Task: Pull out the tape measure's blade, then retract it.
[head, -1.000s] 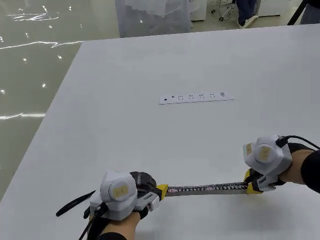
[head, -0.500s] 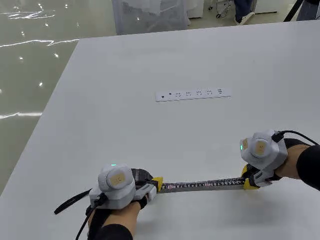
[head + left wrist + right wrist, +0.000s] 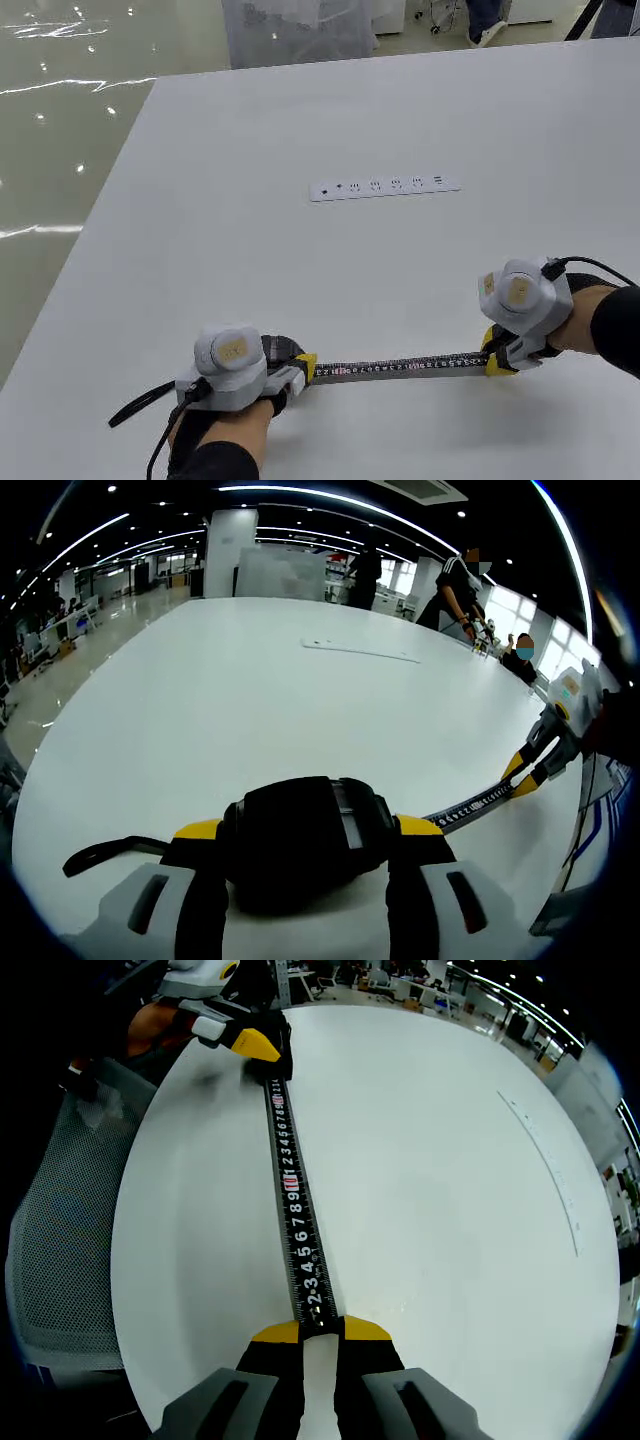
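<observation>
Tape measure (image 3: 283, 352) sits near the worktop's (image 3: 300, 120) near-left corner, black case clamped between the yellow-tipped jaws of the left hand-held gripper (image 3: 300, 368); in the left gripper view the case (image 3: 305, 835) spans the gap between both jaws, so that hand-held gripper (image 3: 308, 828) is closed on it. Blade (image 3: 400, 366) is pulled out, long axis running along the near edge, case end left, free end right, rising slightly to the right in the head view. Numbers face up in the right gripper view (image 3: 297, 1215). The free end is pinched in the right hand-held gripper (image 3: 495, 362), jaws nearly together on it (image 3: 320, 1330). Black strap (image 3: 140, 403) trails from the case toward the worktop's left edge, lying flat.

Worktop is plain white and matte. A white power strip (image 3: 385, 187) lies mid-worktop, well apart from the tape, roughly parallel to the blade. Glossy floor (image 3: 60, 120) past the left edge, ceiling lights reflecting in it. Mesh chair (image 3: 65, 1220) just off the near edge in the right gripper view. People (image 3: 455, 590) stand beyond the far side.

Left hand (image 3: 225, 425) comes up from the near edge, gripper pointing right. Right hand (image 3: 580, 320) enters from the right edge in a dark sleeve, gripper pointing left and down at the blade end.
</observation>
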A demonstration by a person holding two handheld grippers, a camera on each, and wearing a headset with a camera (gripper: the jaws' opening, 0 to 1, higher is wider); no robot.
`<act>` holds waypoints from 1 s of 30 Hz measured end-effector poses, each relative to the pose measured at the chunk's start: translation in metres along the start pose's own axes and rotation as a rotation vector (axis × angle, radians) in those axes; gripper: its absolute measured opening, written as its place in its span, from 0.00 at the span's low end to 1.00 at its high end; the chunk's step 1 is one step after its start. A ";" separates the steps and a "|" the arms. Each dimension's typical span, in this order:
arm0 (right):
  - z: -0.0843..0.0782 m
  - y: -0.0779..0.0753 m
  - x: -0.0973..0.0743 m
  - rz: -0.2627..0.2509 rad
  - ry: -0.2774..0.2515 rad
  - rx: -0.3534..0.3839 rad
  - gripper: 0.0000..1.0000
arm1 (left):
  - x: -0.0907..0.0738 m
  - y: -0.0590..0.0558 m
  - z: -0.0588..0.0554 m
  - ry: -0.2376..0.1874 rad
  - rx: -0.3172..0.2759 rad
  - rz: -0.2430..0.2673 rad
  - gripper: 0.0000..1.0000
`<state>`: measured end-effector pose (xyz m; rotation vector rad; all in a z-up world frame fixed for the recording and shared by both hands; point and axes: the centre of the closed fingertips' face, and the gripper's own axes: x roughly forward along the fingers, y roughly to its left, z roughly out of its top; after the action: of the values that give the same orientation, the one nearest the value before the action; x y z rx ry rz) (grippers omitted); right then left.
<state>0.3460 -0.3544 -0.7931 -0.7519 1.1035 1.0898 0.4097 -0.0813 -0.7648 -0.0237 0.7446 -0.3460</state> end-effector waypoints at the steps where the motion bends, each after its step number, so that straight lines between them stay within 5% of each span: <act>1: 0.000 0.000 0.000 0.000 0.001 0.001 0.05 | 0.000 0.000 0.000 0.004 -0.001 -0.001 0.59; 30: 0.004 0.003 0.001 -0.002 0.003 0.019 0.04 | 0.001 0.001 -0.003 0.025 0.004 -0.006 0.58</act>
<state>0.3445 -0.3496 -0.7932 -0.7394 1.1142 1.0755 0.4085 -0.0806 -0.7677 -0.0174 0.7690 -0.3541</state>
